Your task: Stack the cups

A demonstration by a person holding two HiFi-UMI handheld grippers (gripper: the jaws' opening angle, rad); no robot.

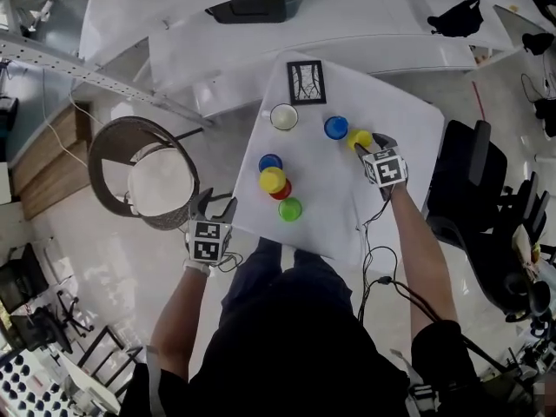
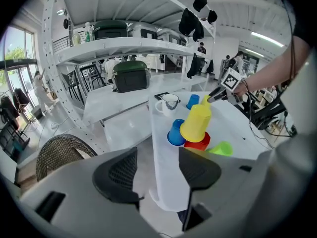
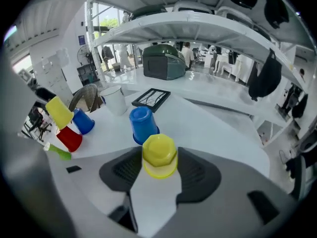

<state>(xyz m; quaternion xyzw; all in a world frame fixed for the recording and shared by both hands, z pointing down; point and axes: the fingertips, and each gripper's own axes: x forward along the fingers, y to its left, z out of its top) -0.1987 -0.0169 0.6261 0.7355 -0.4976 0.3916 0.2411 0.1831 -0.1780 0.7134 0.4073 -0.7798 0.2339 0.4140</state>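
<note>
Right gripper (image 3: pixel 157 176): fingers spread, one on each side of a yellow cup (image 3: pixel 159 155), with no visible squeeze on it.
Yellow cup: mouth-down on the white table (image 1: pixel 326 224), toward the far right part, just beside a blue cup (image 3: pixel 142 124) that is also upturned.
Left gripper (image 2: pixel 157 171): fingers released with nothing between them, off the table's left edge, above the floor.
Cluster near the table's left side: second yellow cup (image 1: pixel 272 179) tilted on top of a red cup (image 1: pixel 284 192), with a second blue cup (image 1: pixel 270 161) right against them.
Green cup (image 1: pixel 290 209): just beside the red cup, on the person's side.
Far edge of the table: white mug (image 1: pixel 284 116), with a black-framed tile (image 1: pixel 306 82) behind it.
Floor to the left: wicker chair (image 1: pixel 130 159).
</note>
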